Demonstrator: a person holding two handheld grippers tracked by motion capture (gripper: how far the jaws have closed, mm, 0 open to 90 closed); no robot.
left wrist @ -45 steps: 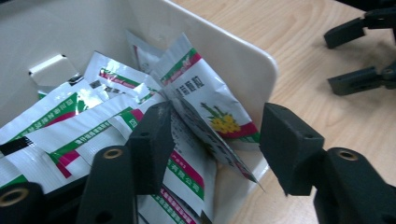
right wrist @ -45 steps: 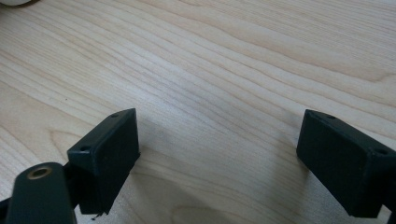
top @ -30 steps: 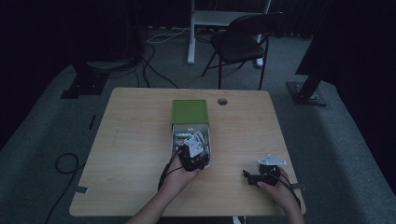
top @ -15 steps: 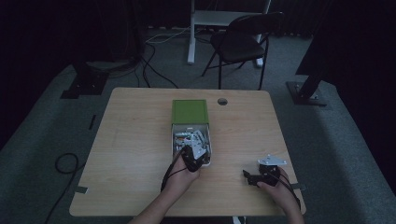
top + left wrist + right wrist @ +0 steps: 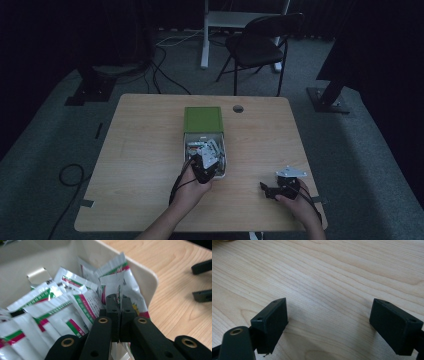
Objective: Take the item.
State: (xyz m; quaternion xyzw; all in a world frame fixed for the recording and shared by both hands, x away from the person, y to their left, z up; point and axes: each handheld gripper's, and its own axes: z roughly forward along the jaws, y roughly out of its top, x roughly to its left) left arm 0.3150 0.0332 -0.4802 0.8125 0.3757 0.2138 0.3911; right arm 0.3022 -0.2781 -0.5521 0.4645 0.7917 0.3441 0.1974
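1. Open beige box (image 5: pixel 226 150) mid-table on the wooden table (image 5: pixel 140 150), its green lid (image 5: pixel 203 119) flat on the table and touching the box's far end.
2. Box holds a loose pile of sachets (image 5: pixel 50 305): silver-white foil with green and red/pink stripes, overlapping, some standing on edge against the wall. Beige wall and rounded corner (image 5: pixel 147 277) seen close in the left gripper view.
3. Left gripper (image 5: pixel 120 302) reaches into the near end of the box; in the high view it sits at (image 5: pixel 204 167). Its jaws have just been closing and are now pressed together on the top edge of one sachet (image 5: pixel 117 280), which stands upright near the box corner. Thin foil edge sticks up between the pads.
4. Right gripper (image 5: pixel 328 320) jaws wide apart, nothing between them, bare wood below. High view: at the near right of the table (image 5: pixel 272 191), well apart from the box, grey plate on top.
5. Print on the sachets is too small and blurred to read; colours and stripes only. No writing legible on the lid.
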